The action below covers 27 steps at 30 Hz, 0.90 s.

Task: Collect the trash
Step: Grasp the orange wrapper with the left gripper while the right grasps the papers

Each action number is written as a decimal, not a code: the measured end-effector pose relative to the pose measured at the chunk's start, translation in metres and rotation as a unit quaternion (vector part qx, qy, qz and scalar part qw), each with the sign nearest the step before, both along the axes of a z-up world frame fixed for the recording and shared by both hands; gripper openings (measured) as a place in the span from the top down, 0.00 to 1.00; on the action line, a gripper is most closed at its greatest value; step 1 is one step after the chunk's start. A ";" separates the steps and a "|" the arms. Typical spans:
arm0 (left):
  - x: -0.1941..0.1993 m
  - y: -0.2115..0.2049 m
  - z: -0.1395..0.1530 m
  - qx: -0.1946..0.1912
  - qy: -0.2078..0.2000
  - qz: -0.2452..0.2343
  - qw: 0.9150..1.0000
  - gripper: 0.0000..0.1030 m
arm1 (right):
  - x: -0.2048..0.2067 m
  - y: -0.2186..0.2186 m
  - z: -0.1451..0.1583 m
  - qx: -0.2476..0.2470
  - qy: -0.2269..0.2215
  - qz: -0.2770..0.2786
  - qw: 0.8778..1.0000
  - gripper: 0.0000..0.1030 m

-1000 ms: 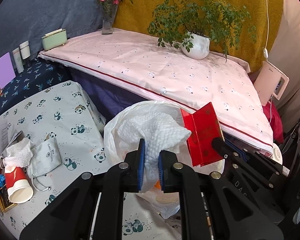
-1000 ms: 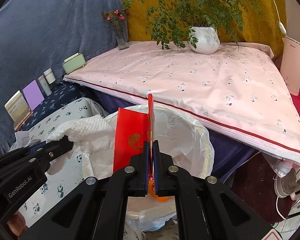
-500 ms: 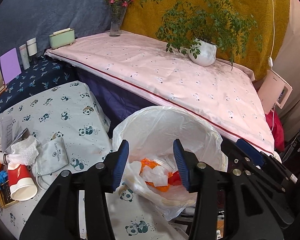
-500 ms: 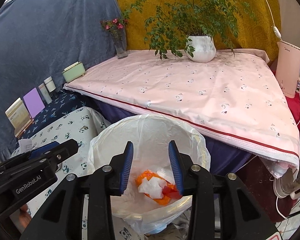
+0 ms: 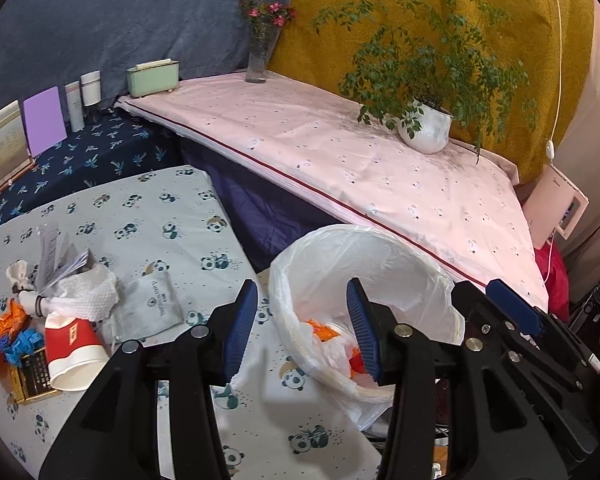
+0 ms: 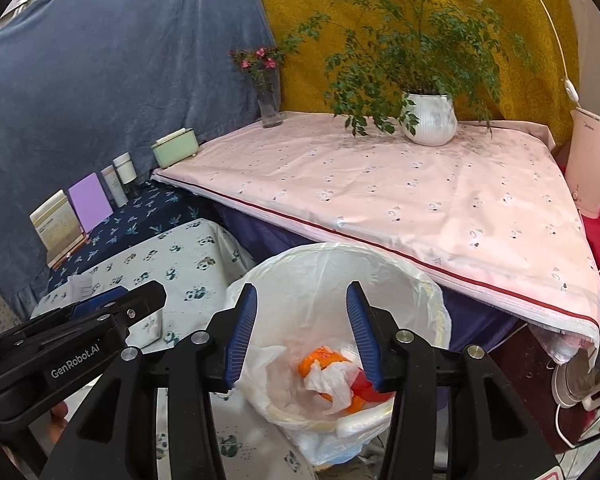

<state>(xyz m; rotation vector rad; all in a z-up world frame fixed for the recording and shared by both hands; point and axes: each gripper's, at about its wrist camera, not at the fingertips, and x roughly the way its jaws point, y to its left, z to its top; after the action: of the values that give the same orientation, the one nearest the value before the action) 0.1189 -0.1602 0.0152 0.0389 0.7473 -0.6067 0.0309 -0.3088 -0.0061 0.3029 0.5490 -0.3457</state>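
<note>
A white-lined trash bin stands beside the panda-print table; inside it lie white tissue, orange scraps and a red piece. My left gripper is open and empty over the bin's left rim. My right gripper is open and empty above the bin mouth; it also shows in the left wrist view. On the table's left lie a red-and-white paper cup on its side, a crumpled tissue, a grey pouch, papers and orange and blue scraps.
A pink-covered table behind the bin carries a potted plant, a flower vase and a green box. Cards and bottles stand on a dark blue cloth. A pink appliance is at the right.
Both grippers opened: the left one dropped its white tissue and the right one its red card into the bin. Both then drew back slightly with jaws wider.
</note>
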 end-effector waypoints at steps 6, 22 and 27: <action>0.005 0.035 0.003 -0.007 -0.002 0.029 1.000 0.55 | 0.006 0.026 0.006 -0.003 -0.003 0.024 1.000 0.55; 0.026 0.152 -0.006 0.008 0.001 0.127 0.992 0.45 | 0.046 0.116 0.012 -0.013 0.004 0.109 0.994 0.55; 0.037 0.192 -0.018 0.033 0.004 0.149 0.988 0.44 | 0.063 0.143 0.008 -0.007 0.014 0.135 0.991 0.55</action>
<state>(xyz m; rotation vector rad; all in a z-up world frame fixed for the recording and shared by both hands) 0.1557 0.0319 -0.0024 -0.0141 0.7638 -0.2977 0.0939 -0.1657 0.0020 0.2073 0.6064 -0.0917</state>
